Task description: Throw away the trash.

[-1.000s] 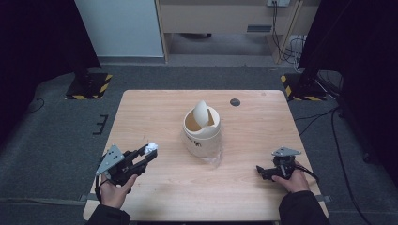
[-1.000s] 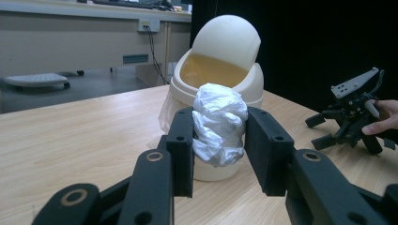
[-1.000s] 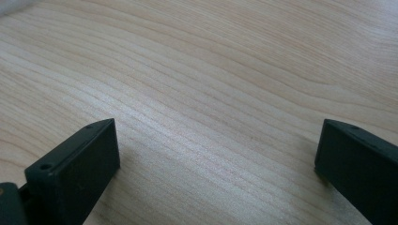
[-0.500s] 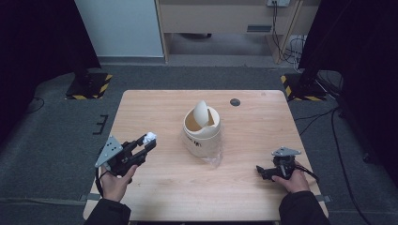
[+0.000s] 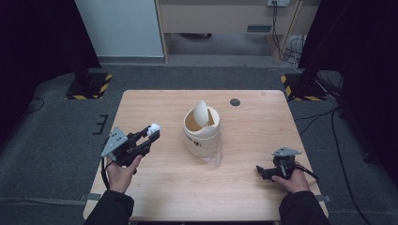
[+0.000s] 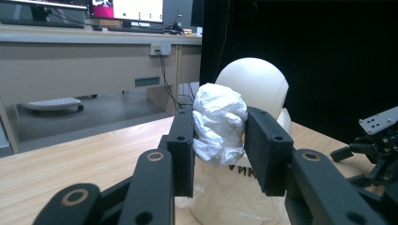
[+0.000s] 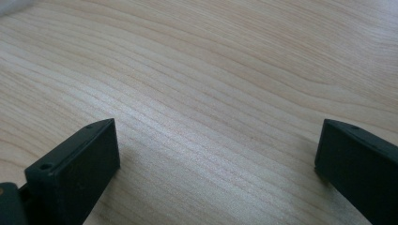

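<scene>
A crumpled white paper wad (image 6: 218, 122) is pinched between the two black jaws of my left gripper (image 6: 219, 140). In the high view that gripper (image 5: 151, 133) hangs over the left part of the table with the wad (image 5: 154, 128) at its tip, a short way left of the bin. The cream swing-lid bin (image 5: 202, 129) stands mid-table with its lid tilted and a clear bag under it; seen from the left gripper, the bin (image 6: 253, 82) rises just behind the wad. My right gripper (image 5: 261, 172) rests low on the table at the front right, its jaws (image 7: 216, 164) wide apart over bare wood.
A small dark round disc (image 5: 235, 101) lies near the table's far edge. The wooden table (image 5: 253, 206) stands on grey carpet, with a desk and cables behind it. The other gripper (image 6: 375, 140) shows at the right edge of the left gripper view.
My left gripper has moved up and to the right toward the bin, carrying the paper wad. The right gripper has stayed in place.
</scene>
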Motion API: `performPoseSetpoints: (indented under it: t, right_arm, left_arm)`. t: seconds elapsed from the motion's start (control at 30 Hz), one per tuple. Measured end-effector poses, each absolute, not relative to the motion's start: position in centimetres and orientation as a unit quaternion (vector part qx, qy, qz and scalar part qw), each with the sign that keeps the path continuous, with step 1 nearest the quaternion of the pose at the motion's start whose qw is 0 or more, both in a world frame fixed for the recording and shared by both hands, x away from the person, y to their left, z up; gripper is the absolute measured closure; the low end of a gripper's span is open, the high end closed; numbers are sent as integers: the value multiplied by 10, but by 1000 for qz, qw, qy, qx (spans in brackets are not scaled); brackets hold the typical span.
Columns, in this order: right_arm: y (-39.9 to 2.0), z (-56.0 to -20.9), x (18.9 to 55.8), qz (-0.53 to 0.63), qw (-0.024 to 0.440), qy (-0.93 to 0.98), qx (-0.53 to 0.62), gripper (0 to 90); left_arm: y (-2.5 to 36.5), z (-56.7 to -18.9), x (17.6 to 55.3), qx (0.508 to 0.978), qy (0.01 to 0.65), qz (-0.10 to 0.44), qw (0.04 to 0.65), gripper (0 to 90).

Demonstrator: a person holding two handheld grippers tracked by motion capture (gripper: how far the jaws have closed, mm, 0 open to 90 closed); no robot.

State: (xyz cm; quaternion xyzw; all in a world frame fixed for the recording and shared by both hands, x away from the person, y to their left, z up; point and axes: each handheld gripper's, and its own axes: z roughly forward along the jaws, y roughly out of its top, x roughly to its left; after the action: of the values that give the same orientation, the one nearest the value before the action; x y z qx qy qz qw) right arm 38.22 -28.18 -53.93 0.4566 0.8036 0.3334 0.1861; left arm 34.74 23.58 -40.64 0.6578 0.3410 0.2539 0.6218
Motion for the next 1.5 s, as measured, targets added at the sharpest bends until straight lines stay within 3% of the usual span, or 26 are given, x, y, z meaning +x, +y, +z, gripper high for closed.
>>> performPoseSetpoints:
  t: [1.5]
  right_arm:
    - [-282, -539, 382, 333, 186, 803, 457, 5]
  left_arm:
    - [187, -405, 402, 665, 332, 229, 628, 633]
